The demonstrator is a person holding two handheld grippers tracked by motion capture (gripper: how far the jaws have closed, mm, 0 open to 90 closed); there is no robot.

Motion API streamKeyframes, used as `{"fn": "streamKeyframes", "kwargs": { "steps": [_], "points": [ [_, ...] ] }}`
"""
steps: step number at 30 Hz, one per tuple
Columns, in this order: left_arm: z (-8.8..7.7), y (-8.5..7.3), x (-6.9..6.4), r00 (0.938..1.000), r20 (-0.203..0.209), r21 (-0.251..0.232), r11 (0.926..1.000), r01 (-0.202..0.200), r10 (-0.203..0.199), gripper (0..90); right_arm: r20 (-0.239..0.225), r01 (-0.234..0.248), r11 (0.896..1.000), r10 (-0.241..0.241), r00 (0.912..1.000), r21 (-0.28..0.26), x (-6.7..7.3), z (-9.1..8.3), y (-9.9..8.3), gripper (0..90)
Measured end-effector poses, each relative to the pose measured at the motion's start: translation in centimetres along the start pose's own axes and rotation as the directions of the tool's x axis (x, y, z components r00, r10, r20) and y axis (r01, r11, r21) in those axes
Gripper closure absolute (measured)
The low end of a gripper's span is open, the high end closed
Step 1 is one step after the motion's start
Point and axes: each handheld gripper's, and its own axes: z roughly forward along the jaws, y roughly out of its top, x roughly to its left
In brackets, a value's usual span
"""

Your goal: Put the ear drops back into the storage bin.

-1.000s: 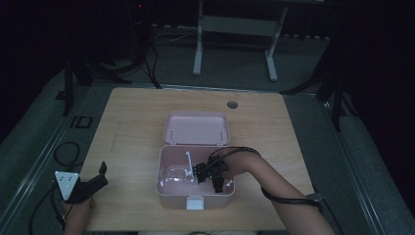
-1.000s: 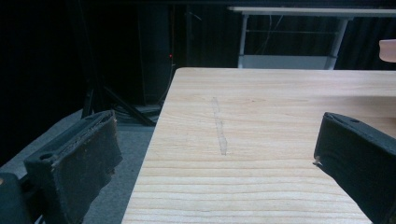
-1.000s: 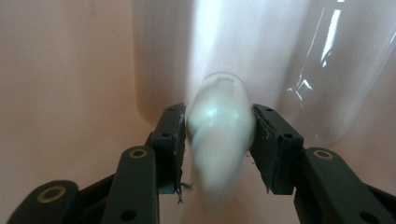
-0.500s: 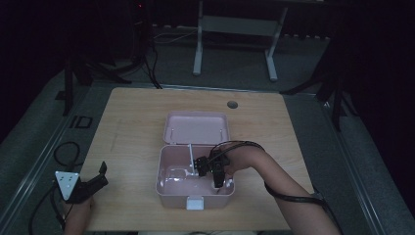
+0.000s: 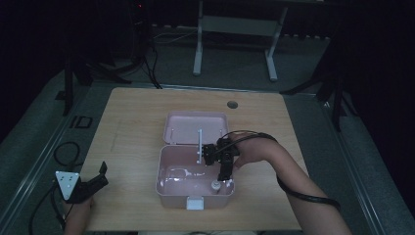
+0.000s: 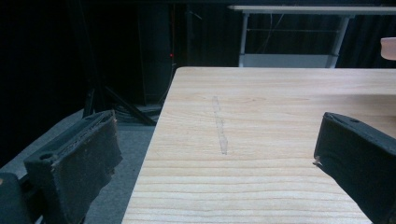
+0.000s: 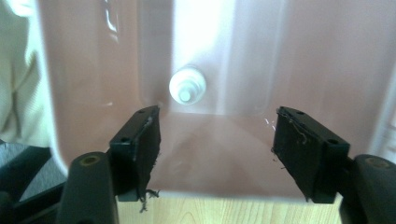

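An open pink box [image 5: 169,188] stands mid-table with its lid [image 5: 195,126] laid flat behind it. A small white round piece [image 5: 214,185] lies in the box near the front wall, also seen as the white round piece [image 7: 187,86] on the pink floor. My right gripper [image 5: 223,175] reaches into the box and points down at that piece. Its jaws stand open and empty, and the right gripper [image 7: 215,140] hovers just short of the piece. A thin white stick [image 5: 199,146] stands at the box's back edge. My left gripper [image 5: 100,175] is open at the table's left front edge.
The wooden table [image 5: 132,122] is bare to the left of the box, with a faint scratch [image 6: 219,126] on its surface. A round hole [image 5: 232,104] sits near the far edge. A cable [image 5: 303,196] trails from my right hand. Beyond the table stands a white frame [image 5: 235,24].
My right gripper has turned inside the box, swinging from the middle toward the right front corner, over the small white piece. The left gripper has stayed put.
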Motion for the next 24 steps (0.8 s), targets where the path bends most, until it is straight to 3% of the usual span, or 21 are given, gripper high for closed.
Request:
{"fn": "streamKeyframes", "kwargs": {
  "steps": [3,5,7,9,15,24],
  "points": [
    [0.0,0.0,0.0,1.0000,-0.001,0.000,1.0000,-0.001,0.001,0.5,-0.007,-0.031,0.999,0.031,0.9995,-0.036,-0.2,-1.1,-0.5,23.1],
    [0.0,0.0,0.0,1.0000,-0.001,0.000,1.0000,-0.002,0.002,0.5,-0.021,-0.028,0.998,0.027,0.9994,-0.052,-0.3,-1.6,-0.9,13.9],
    [0.0,0.0,0.0,1.0000,-0.002,0.000,1.0000,-0.002,0.002,0.5,-0.023,-0.026,0.998,0.025,0.9994,-0.056,-0.3,-1.8,-1.1,14.3],
    [0.0,0.0,0.0,1.0000,-0.001,0.000,1.0000,-0.001,0.001,0.5,-0.024,-0.054,0.996,0.053,0.9983,-0.077,-0.5,-2.3,-1.8,13.9],
    [0.0,0.0,0.0,1.0000,-0.001,0.000,1.0000,-0.002,0.002,0.5,0.025,-0.082,0.993,0.084,0.9961,-0.088,-0.6,-3.0,-3.6,14.0],
    [0.0,0.0,-0.1,1.0000,-0.002,-0.001,1.0000,-0.003,0.003,0.5,0.036,-0.153,0.983,0.158,0.9868,-0.105,-1.0,-2.5,-6.8,14.1]
  ]
}}
